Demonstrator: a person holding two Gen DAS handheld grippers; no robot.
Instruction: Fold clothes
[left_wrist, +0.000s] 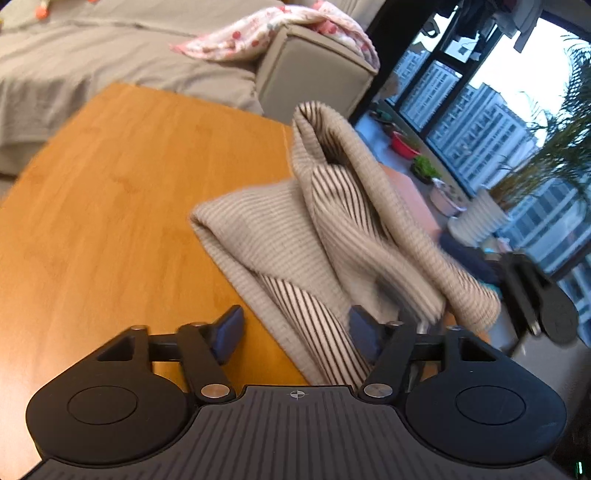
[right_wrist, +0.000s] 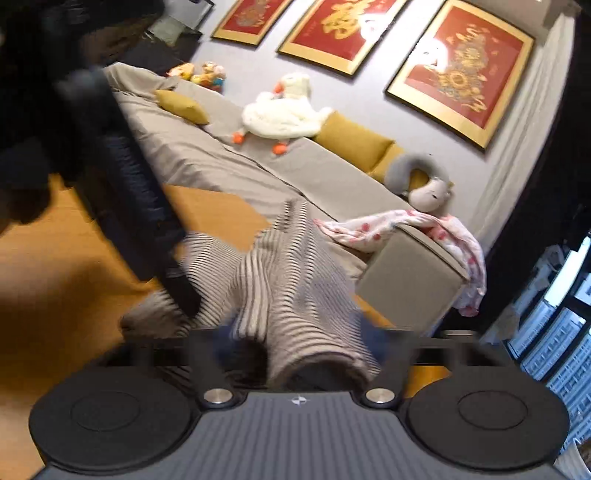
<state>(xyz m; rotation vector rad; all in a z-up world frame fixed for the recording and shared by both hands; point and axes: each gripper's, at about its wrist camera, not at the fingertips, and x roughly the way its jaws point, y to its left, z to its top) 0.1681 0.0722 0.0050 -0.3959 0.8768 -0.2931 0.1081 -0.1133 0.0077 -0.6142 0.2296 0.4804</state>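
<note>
A beige garment with dark stripes (left_wrist: 295, 236) lies bunched on the wooden table (left_wrist: 110, 184), part of it lifted toward the right. My left gripper (left_wrist: 295, 332) is open; its blue pads (left_wrist: 231, 332) stand on either side of the garment's near edge. My right gripper (right_wrist: 295, 347) is wide apart, with a fold of the striped garment (right_wrist: 288, 280) draped between its fingers; blur hides any grip. The right gripper also shows in the left wrist view (left_wrist: 535, 295) at the right. The left gripper shows in the right wrist view (right_wrist: 122, 192) as a dark bar at the left.
A grey sofa (right_wrist: 221, 162) runs behind the table, with a floral cloth (left_wrist: 266, 33) over its armrest, yellow cushions and plush toys (right_wrist: 284, 110). Windows and potted plants (left_wrist: 424, 166) are to the right.
</note>
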